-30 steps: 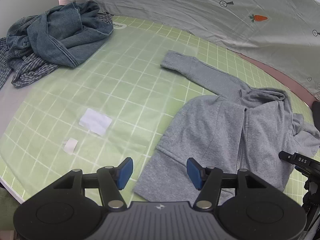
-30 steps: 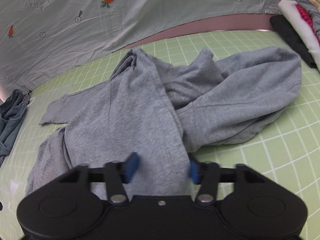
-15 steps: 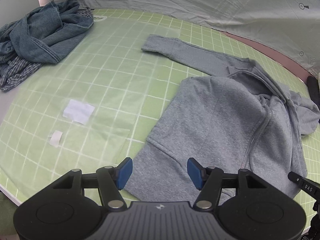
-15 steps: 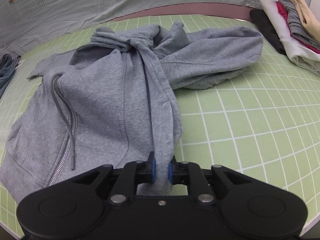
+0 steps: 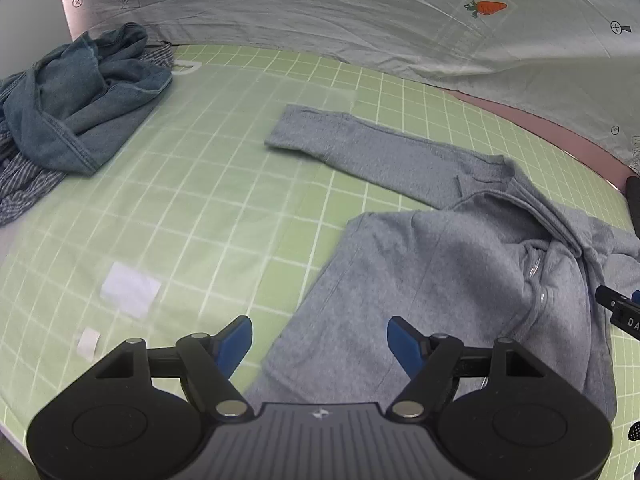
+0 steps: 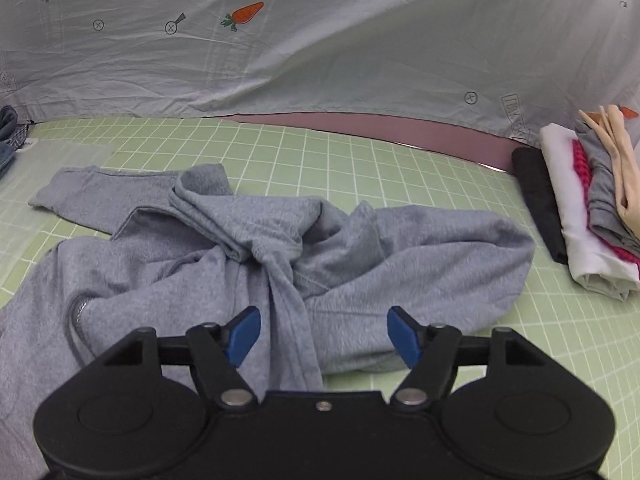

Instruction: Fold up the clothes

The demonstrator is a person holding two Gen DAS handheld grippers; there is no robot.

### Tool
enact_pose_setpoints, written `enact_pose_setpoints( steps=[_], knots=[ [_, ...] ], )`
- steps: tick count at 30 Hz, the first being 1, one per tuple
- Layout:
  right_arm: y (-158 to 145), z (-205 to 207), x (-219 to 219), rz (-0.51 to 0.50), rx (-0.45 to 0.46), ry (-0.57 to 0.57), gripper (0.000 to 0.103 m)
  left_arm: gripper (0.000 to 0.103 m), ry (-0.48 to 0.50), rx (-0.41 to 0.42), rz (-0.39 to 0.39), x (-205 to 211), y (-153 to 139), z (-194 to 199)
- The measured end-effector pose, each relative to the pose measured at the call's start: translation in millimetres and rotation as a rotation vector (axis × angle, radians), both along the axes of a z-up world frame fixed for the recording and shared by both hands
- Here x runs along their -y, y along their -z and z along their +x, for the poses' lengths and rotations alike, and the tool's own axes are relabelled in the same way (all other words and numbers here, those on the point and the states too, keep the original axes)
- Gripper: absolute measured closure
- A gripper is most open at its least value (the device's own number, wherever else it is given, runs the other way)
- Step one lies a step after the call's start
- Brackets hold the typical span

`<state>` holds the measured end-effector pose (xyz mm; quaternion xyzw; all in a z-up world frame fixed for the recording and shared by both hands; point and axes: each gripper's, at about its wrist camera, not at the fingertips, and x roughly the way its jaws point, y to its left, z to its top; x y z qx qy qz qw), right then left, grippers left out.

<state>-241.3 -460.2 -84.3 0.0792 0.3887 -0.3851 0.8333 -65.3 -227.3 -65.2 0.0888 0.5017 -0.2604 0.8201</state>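
Observation:
A grey zip hoodie (image 5: 460, 264) lies rumpled on the green grid mat (image 5: 224, 168), one sleeve stretched out toward the back left. My left gripper (image 5: 320, 340) hovers over the hoodie's lower left hem, its jaws opening, nothing pressed between the blue pads. In the right wrist view the hoodie (image 6: 360, 248) is bunched, with a twisted fold running down toward my right gripper (image 6: 324, 332). Its jaws are opening too; that fold lies between the pads without being pinched.
A heap of denim and striped clothes (image 5: 72, 108) sits at the back left. Two white paper scraps (image 5: 130, 288) lie on the mat. A stack of folded clothes (image 6: 584, 216) stands at the right. A patterned sheet (image 6: 320, 40) hangs behind.
My right gripper was shut on the hoodie's fold half a second ago and has let it go, lifting away. My left gripper has moved over the hem and widened.

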Motion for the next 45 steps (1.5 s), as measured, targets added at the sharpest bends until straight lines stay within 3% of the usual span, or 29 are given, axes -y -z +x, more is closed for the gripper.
enact_pose_setpoints(
  steps=[6, 14, 18, 21, 23, 24, 26, 29, 33, 36, 37, 40, 42, 45],
  knots=[
    [17.2, 42.7, 35.0, -0.041, -0.064, -0.048, 0.03, 0.028, 0.109, 0.041, -0.004, 64.4, 8.0, 33.7],
    [18.9, 66.4, 55.0, -0.073, -0.037, -0.108, 0.031, 0.028, 0.385, 0.066, 0.02, 160.7, 37.4, 55.7],
    [17.7, 64.3, 61.9, -0.059, -0.001, -0.086, 0.031, 0.028, 0.478, 0.035, 0.005, 186.4, 51.9, 53.5],
    [15.9, 60.7, 64.9, -0.051, 0.017, -0.052, 0.031, 0.032, 0.514, 0.001, -0.009, 194.9, 60.3, 49.8],
    [17.0, 58.4, 67.5, -0.035, 0.023, -0.029, 0.031, 0.045, 0.521, -0.026, -0.021, 196.7, 64.6, 46.3],
    [18.3, 57.0, 68.8, -0.031, 0.023, -0.022, 0.031, 0.052, 0.518, -0.04, -0.024, 197.8, 66.8, 45.5],
    [21.3, 56.1, 69.4, -0.035, 0.01, -0.011, 0.031, 0.096, 0.502, -0.057, -0.023, 197.2, 70.0, 44.2],
    [24.4, 51.3, 70.2, -0.047, -0.006, 0.037, 0.033, 0.098, 0.464, -0.05, -0.06, 188.1, 66.6, 42.5],
    [20.0, 35.9, 74.7, -0.076, -0.001, 0.12, 0.04, 0.098, 0.393, 0.012, -0.118, 166.6, 39.6, 35.0],
    [8.8, 13.2, 75.0, -0.129, -0.01, 0.207, 0.043, 0.098, 0.269, 0.12, -0.089, 131.2, 12.8, 35.7],
    [5.5, 0.9, 76.1, -0.126, -0.007, 0.251, 0.043, 0.098, 0.215, 0.119, -0.087, 116.1, 8.3, 40.8],
    [4.1, -34.3, 78.0, -0.093, -0.017, 0.356, 0.043, 0.098, 0.031, 0.001, -0.119, 58.5, 15.0, 63.6],
    [17.5, -47.3, 75.7, -0.038, -0.06, 0.364, 0.043, 0.098, -0.051, -0.079, -0.111, 34.0, 31.7, 66.8],
    [29.2, -56.0, 69.2, 0.041, -0.057, 0.336, 0.043, 0.096, -0.081, -0.12, -0.071, 22.6, 44.2, 58.6]
  ],
)
